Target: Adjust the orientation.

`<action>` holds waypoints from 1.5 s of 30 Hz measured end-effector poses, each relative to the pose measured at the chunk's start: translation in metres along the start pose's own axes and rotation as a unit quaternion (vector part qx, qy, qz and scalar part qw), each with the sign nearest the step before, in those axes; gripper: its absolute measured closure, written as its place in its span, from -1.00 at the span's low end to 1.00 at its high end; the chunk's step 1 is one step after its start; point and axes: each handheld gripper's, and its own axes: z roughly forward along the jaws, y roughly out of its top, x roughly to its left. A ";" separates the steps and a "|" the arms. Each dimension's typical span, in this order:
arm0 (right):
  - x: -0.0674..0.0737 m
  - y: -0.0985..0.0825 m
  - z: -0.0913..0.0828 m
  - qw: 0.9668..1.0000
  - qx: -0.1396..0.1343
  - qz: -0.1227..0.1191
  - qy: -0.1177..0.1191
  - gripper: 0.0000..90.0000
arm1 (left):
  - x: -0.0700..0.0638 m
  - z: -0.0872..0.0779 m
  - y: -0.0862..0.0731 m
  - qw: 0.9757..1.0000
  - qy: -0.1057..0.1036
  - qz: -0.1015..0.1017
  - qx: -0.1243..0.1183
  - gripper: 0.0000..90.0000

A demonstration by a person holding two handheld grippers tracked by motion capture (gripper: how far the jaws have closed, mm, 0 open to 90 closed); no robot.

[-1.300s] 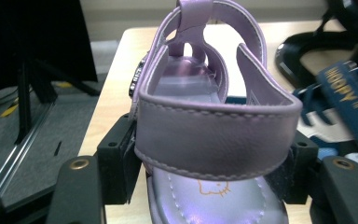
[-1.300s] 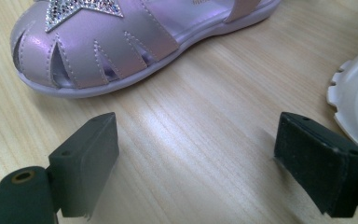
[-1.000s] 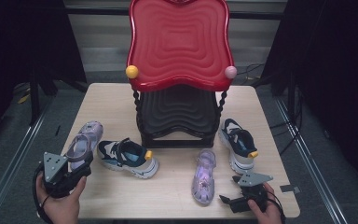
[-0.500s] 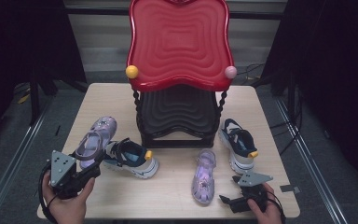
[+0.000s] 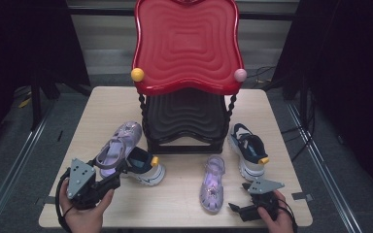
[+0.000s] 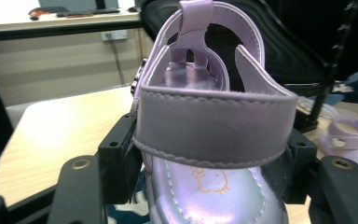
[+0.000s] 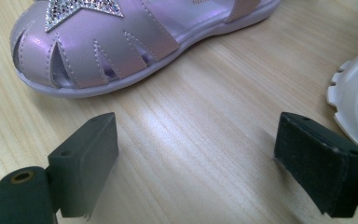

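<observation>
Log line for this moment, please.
left gripper: shut on purple sandal, lifted | right gripper: open, empty | second sandal: on table

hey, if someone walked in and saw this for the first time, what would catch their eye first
Most likely the big glossy red wavy tray standing on a black rack at the back of the wooden table. Next, the lilac sandal clamped at its heel between the left gripper jaws and lifted above a navy sneaker at front left. Its mate lies flat near the open right gripper.
</observation>
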 end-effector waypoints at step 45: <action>0.000 0.000 0.000 1.000 0.000 -0.001 -0.001 -0.72 | -0.070 0.082 0.030 0.998 -0.056 0.008 -0.028 -0.18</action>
